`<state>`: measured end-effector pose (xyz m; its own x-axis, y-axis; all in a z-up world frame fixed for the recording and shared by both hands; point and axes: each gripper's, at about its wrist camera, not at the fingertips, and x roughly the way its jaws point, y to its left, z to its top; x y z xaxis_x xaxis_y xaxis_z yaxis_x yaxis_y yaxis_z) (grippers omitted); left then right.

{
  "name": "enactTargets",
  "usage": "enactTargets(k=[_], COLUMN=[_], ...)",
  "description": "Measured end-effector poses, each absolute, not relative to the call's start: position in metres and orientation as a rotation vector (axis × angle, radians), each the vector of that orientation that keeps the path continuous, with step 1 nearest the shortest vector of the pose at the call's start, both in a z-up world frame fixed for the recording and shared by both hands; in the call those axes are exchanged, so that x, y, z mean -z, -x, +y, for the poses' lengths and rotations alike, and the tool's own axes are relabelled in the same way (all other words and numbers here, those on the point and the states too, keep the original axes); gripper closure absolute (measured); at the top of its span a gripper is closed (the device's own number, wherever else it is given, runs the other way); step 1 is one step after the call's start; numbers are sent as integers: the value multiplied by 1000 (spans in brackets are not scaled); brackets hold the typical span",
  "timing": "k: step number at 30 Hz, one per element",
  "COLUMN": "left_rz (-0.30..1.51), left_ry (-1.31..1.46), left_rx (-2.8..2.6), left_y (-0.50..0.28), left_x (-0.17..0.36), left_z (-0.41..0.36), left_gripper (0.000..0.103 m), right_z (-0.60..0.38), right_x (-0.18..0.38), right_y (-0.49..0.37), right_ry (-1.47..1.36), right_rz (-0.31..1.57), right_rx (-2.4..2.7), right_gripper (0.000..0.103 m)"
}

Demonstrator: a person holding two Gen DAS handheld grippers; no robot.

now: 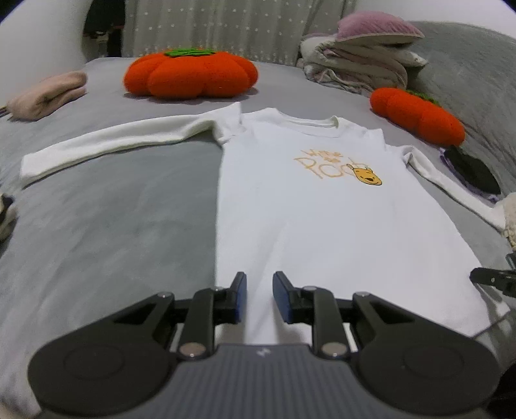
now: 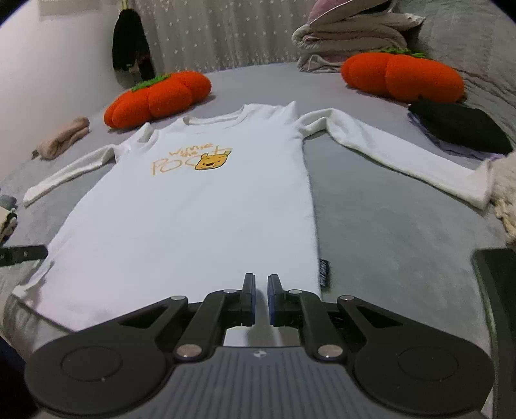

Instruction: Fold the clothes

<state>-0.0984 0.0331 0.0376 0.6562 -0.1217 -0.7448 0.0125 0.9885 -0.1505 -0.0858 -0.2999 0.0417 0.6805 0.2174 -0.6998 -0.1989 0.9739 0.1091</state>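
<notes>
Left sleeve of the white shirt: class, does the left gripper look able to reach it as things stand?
Probably yes. The left sleeve lies flat on bare grey bedding, nothing lies between it and the open left gripper.

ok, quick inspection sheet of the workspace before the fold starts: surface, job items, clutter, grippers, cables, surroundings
Surface: grey bedcover, smooth, soft.
Job's things: white long-sleeve shirt lying flat, print side up, both sleeves spread outward, hem nearest the grippers.
Clutter: two orange pumpkin cushions; pink rolled cloth; black garment by the right sleeve; stack of folded bedding at the far edge.
Grippers: left gripper open over the hem near the shirt's left edge; right gripper over the hem near the right edge, narrow gap, holding nothing.
Cables: nothing seen.
Surroundings: star-patterned curtain behind the bed.
</notes>
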Motion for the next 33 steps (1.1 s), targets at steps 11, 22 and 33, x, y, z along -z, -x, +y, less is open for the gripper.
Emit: enactTargets(k=[11,22,33], left_rz=[878,860,815], left_ry=[62,15,-19], left_rx=[67,56,43], left_y=[46,-3,-56], left_x=[-31,-28,-24], left_z=[15,8,4], left_gripper=[83,80,79], right_z=[-280,-271,-271], right_x=[-35,-35,-47], right_y=[27,-43,-97], right_ry=[1,12,1], right_rz=[851,872,871], right_rx=[-225,-252,-272], right_gripper=[90,91,85])
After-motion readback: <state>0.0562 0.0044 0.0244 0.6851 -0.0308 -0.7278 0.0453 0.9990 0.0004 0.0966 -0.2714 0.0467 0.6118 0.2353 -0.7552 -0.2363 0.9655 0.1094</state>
